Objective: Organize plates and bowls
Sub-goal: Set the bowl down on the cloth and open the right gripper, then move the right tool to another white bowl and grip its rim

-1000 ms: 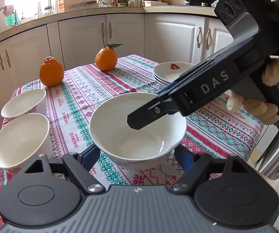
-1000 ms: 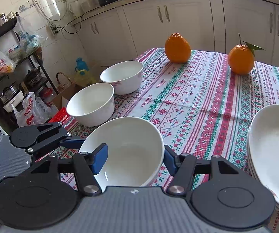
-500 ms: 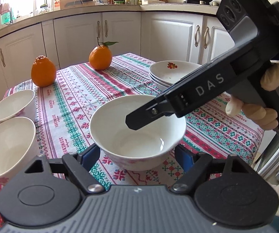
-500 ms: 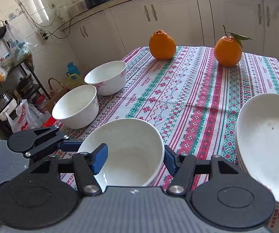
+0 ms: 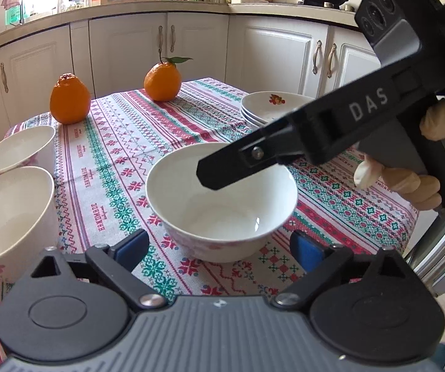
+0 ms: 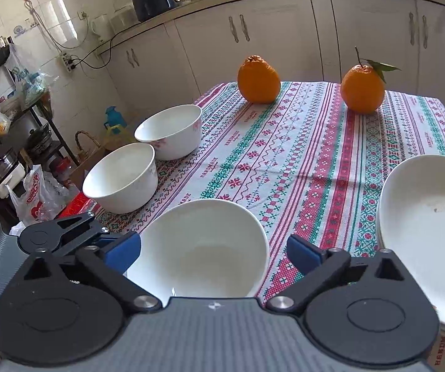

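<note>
We have the surface (image 5: 191, 130), under its striped cloth, laid out by kind: a stack of plates (image 5: 265, 108) at its right edge, two white bowls (image 6: 148, 161) touching near the left edge, two oranges (image 6: 309, 82) at the far end. The near bowl (image 5: 222, 204) sits upright on the cloth between our claws, likely just set down for grouping; it is plain glossy white inside, pink flowers outside. Our left claw (image 5: 219, 248) and right claw (image 6: 213, 252) are both opening wide, pads clear of it.
</note>
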The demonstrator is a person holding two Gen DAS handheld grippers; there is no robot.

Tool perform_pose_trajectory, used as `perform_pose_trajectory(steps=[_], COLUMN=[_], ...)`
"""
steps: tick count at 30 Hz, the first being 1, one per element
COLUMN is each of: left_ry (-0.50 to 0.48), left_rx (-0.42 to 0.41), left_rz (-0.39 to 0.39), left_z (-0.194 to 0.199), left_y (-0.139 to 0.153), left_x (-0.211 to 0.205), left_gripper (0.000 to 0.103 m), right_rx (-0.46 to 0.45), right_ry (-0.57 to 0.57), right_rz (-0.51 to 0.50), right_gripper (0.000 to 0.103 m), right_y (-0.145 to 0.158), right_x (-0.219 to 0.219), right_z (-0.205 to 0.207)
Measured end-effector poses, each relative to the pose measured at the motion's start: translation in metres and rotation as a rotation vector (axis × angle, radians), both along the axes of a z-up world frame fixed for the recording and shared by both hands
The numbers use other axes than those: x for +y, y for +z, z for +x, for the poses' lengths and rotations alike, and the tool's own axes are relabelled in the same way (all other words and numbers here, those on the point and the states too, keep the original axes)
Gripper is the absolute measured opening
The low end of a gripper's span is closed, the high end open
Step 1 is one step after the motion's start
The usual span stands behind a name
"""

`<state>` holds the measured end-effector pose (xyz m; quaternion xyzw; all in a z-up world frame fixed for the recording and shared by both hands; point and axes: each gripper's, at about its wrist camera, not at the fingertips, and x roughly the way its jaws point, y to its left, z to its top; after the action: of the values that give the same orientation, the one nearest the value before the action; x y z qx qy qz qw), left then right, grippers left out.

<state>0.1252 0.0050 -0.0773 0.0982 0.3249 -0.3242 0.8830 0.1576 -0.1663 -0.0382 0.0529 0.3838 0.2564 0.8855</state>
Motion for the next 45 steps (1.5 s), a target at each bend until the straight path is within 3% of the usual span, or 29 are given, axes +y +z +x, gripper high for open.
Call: perform_pose_trajectory(steps=[10,15,20,28,32,45], left_ry=[0.069,0.097,0.192,0.319,0.351,0.353], left_rx=[-0.018,-0.066,-0.119,-0.149,-0.150,-0.146], left_rz=[0.002,0.016,0.021,0.083,0.075,0.072], left_z=[-0.016,-0.022,-0.019,-0.011,-0.007,0.022], left_y=[0.008,0.016,0.024,0.018,0.017,0.011], left_x=[0.021,0.035,0.056,0.091,0.106,0.125], left_gripper=[0.100,0.101,0.101,0.101,0.101,0.100], right_rx=[-0.078,-0.120,-0.149,-0.169,-0.175,-0.140], right_ry=[-0.006,0.022,0.057,0.110,0.149,0.276], right_rz=[-0.162,-0.211,-0.242,-0.249,-0.234,-0.214], right_gripper=[0.103,0.103,0.103,0.103,0.103,0.103], right_y=[0.007,0.015,0.024,0.035,0.040,0.036], right_x=[0.020,0.033,0.047,0.076,0.092,0.141], right_z=[-0.009,-0.016,-0.016,-0.010,-0.004,0.043])
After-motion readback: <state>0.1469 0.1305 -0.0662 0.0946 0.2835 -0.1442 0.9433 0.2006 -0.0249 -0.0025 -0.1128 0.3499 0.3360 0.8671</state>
